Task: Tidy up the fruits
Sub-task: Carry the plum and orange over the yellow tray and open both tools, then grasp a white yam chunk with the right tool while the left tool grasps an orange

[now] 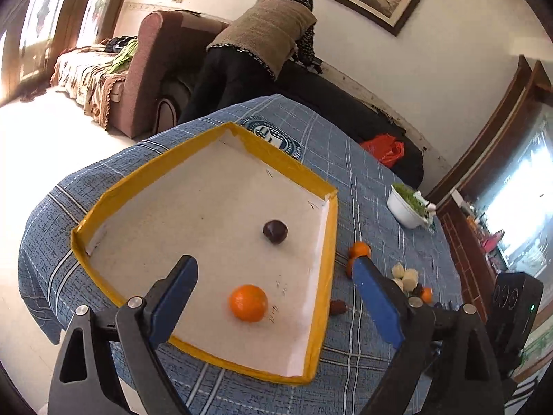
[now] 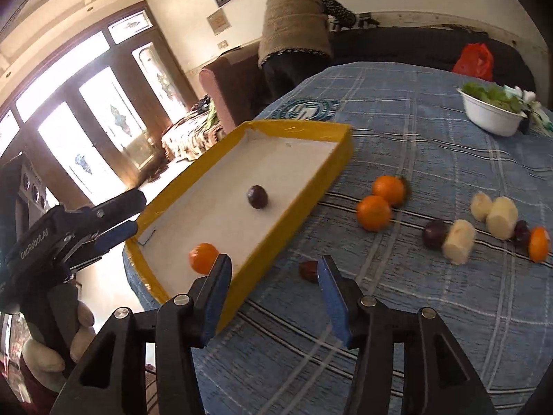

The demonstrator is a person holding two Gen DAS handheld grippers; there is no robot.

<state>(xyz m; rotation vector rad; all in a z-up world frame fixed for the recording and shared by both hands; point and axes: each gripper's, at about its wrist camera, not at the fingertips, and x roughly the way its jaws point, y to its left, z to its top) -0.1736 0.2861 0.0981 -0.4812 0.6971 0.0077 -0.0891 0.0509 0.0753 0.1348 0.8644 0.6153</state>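
Note:
A yellow-rimmed white tray (image 1: 325, 276) (image 2: 311, 186) lies on the blue cloth table. In it are an orange (image 1: 248, 303) (image 2: 203, 258) and a dark plum (image 1: 275, 231) (image 2: 257, 196). My left gripper (image 1: 274, 269) is open and empty above the tray, over the orange; it also shows in the right wrist view (image 2: 133, 212). My right gripper (image 2: 274, 269) is open and empty, low over the cloth beside the tray, near a small red-brown fruit (image 2: 307, 269) (image 1: 337, 307). Right of the tray lie two oranges (image 2: 380, 204), a plum (image 2: 434, 233), pale fruit pieces (image 2: 484, 223) and another orange (image 2: 539, 243).
A white bowl of greens (image 2: 492, 112) (image 1: 408, 204) stands at the table's far right. A person (image 1: 262, 48) bends over a dark sofa behind the table. A red bag (image 2: 473, 57) lies on the sofa. The table edge is close at the left.

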